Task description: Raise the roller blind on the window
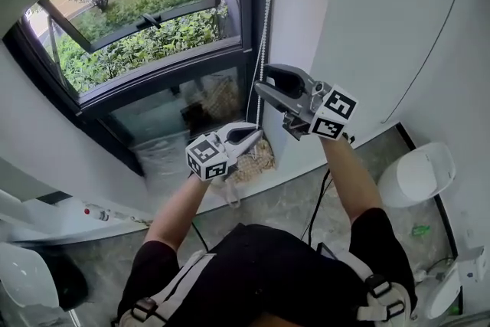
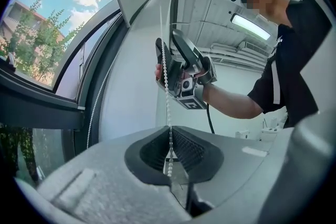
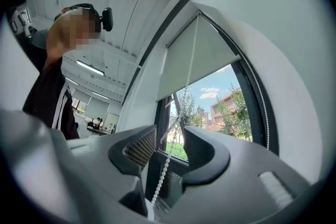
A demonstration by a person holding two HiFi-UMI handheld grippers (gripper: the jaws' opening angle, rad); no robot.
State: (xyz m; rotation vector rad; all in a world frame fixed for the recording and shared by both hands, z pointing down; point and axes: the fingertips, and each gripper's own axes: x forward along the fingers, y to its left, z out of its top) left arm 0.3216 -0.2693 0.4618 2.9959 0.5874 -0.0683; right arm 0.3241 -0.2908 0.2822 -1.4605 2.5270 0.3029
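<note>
The white bead chain [image 1: 266, 4] hangs down the window frame's right side. My left gripper [image 1: 249, 135] is shut on the chain [image 2: 166, 81], which runs straight up out of its closed jaws [image 2: 170, 152]. Higher up, my right gripper [image 1: 264, 84] stands open around the same chain [image 3: 167, 162]; the beads pass between its spread jaws [image 3: 170, 149] without the pads pressing them. From the left gripper view the right gripper [image 2: 170, 50] shows above, level with the chain. The grey roller blind [image 3: 194, 60] covers the upper part of the window [image 1: 153, 34].
A white wall pier [image 1: 306, 11] stands just right of the chain. Below the window lies a straw-like bundle [image 1: 256, 161]. A white rounded fixture [image 1: 417, 176] sits on the floor at right, and a black cable [image 1: 318, 203] trails across the floor.
</note>
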